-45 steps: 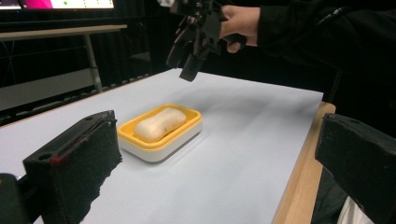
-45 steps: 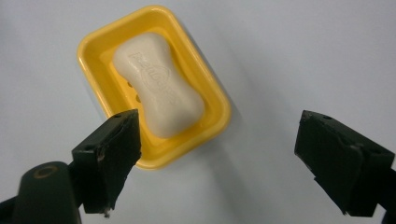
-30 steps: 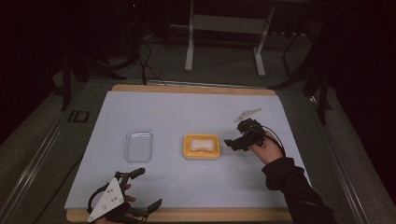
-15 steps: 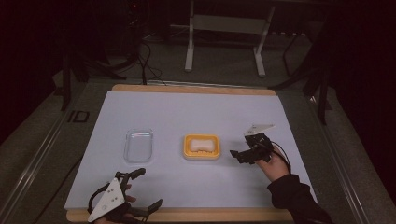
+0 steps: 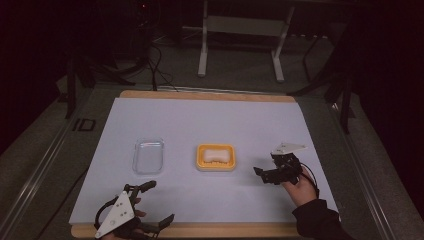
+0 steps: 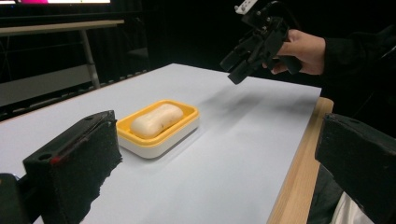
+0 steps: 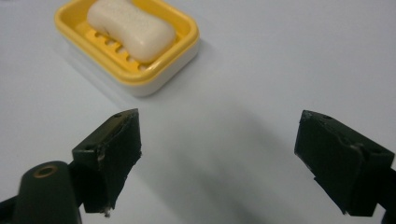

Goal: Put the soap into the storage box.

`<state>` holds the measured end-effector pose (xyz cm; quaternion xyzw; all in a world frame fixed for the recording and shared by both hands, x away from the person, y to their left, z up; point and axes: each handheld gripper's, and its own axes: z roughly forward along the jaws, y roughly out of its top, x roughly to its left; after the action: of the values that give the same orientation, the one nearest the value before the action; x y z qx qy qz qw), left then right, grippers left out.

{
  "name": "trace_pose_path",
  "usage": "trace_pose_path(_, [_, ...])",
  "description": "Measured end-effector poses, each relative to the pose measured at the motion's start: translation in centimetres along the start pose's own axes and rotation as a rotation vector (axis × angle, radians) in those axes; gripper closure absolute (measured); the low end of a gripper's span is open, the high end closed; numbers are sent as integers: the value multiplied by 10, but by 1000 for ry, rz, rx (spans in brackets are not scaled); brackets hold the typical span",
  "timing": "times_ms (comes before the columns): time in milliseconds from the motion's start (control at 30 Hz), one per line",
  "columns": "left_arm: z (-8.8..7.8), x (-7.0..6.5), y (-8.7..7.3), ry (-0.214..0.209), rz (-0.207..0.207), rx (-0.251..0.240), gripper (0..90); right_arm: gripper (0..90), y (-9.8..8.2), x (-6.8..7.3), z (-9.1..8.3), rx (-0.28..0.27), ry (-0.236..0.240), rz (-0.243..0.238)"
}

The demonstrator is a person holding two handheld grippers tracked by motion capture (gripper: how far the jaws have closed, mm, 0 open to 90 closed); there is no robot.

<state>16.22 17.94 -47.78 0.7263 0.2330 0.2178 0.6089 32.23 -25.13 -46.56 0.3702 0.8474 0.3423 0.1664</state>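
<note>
Your right gripper [image 5: 263, 173] hangs above the white sheet [image 5: 210, 125], just right of the soap dish [image 5: 215, 157], jaws spread wide w/ nothing between them. In the right gripper view the jaws point down at bare sheet, dish up ahead. Your left gripper [image 5: 160, 202] sits at the near edge of the table [image 5: 200, 95], near the left corner, jaws also wide apart and empty. The yellow dish is near the sheet's middle, w/ a pale bar of soap [image 5: 216, 155] lying in it. A clear lid [image 5: 148, 155] lies flat on the sheet, left of the dish and apart from it. Your right hand [image 5: 300, 189] wraps the gripper's handle.
</note>
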Motion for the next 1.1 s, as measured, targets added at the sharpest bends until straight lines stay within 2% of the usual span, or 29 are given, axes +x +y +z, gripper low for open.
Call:
trace_pose_path(133, [0,0,0,1,0,0,2,143,-7,2,-2,0,-17,-14])
trace_pose_path(400, [-1,-1,1,4,4,0,2,144,-20,8,-3,-30,-44,10])
trace_pose_path(533, [-1,-1,1,5,3,1,2,144,-26,11,-5,-32,-62,1])
trace_pose_path(700, [-1,-1,1,4,6,9,2,143,-29,10,-7,-37,-57,18])
trace_pose_path(1100, [1,-1,1,1,-2,18,2,143,-29,10,-5,-36,-47,18])
